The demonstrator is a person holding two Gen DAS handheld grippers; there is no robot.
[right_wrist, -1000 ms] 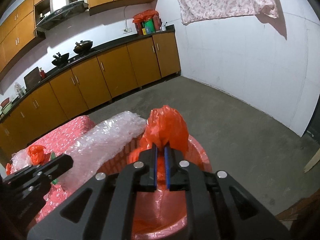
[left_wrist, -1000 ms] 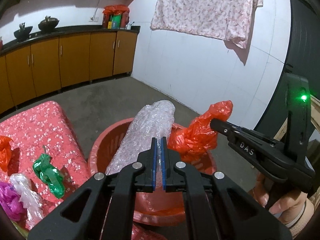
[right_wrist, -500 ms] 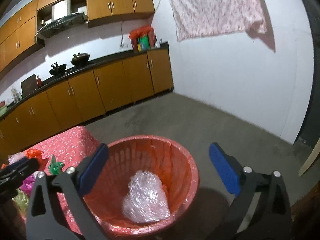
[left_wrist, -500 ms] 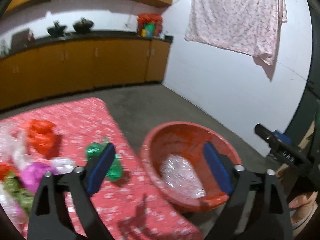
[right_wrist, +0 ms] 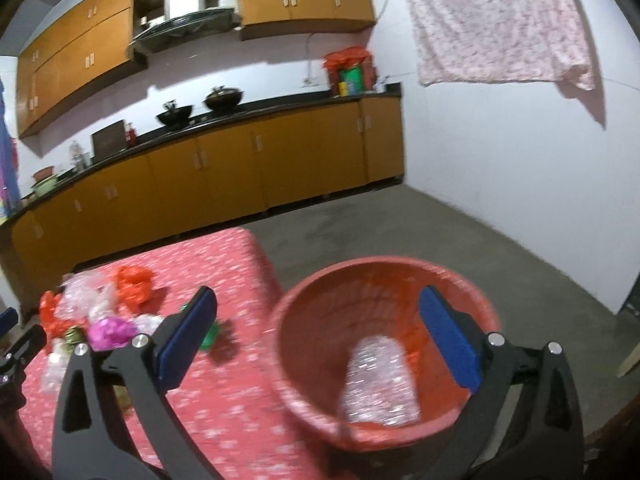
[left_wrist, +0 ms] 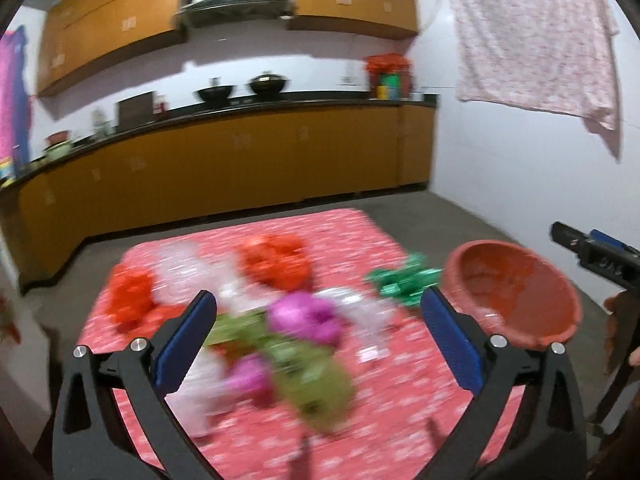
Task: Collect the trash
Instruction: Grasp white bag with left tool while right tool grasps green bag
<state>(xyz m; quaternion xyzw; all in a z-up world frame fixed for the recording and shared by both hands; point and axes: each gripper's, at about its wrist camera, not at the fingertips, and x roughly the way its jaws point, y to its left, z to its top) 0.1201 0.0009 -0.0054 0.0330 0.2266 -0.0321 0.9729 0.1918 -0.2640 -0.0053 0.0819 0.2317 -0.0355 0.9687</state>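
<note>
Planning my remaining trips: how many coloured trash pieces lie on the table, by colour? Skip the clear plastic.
Orange-red bags: 2
Magenta clumps: 2
Shiny green wrapper: 1
Olive green bag: 1
Total: 6, roughly. Motion blur merges the pile, and the magenta clumps could be one piece.

Tabletop trash [left_wrist: 296, 336] — all motion-blurred
</note>
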